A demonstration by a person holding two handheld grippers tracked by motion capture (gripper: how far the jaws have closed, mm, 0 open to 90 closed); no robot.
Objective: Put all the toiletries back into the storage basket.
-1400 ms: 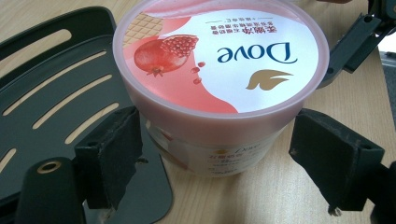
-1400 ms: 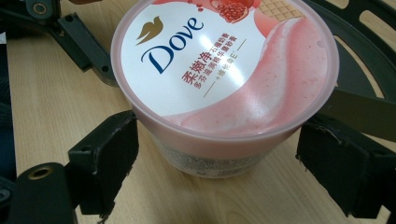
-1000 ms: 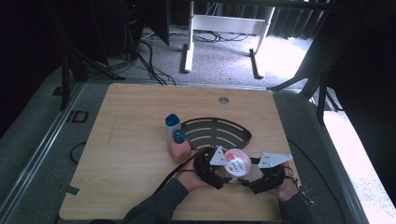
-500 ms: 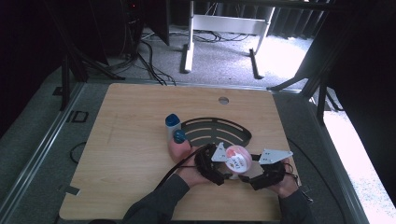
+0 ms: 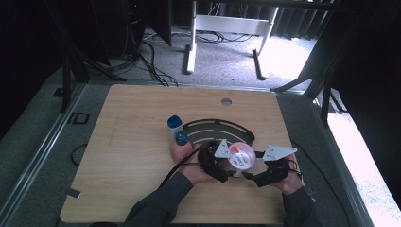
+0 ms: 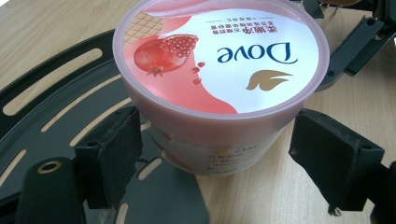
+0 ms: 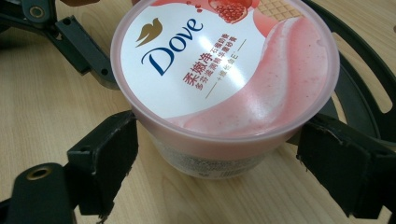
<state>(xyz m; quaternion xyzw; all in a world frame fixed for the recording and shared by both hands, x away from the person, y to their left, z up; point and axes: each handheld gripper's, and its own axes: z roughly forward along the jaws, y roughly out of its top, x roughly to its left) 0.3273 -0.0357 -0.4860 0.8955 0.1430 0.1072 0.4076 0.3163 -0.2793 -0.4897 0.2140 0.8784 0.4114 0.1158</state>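
- Pink, with a white and pink printed lid, the tub (image 5: 241,155) stands upright near the front edge of the wooden table (image 5: 123,142), between the two grippers.
- In the left gripper view the tub (image 6: 219,79) sits partly on the edge of the black slotted tray (image 6: 56,93) and partly on bare wood.
- The left gripper (image 5: 213,165) reaches at the tub from its left. In its own view its pads stand either side of the tub's body, the left pad (image 6: 114,149) just at the wall, the right one a little off it, so the jaws are spread about as wide as the tub; whether they press it I cannot tell.
- The right gripper (image 5: 265,176) comes from the tub's right. In its own view the jaws bracket the tub (image 7: 224,79) below the lid rim, one pad (image 7: 109,158) close to the wall, the other near it; a firm hold cannot be told.
- A blue-capped bottle (image 5: 175,126) stands just left of the tray, with a pink bottle (image 5: 181,144) beside it by the left hand (image 5: 196,172).
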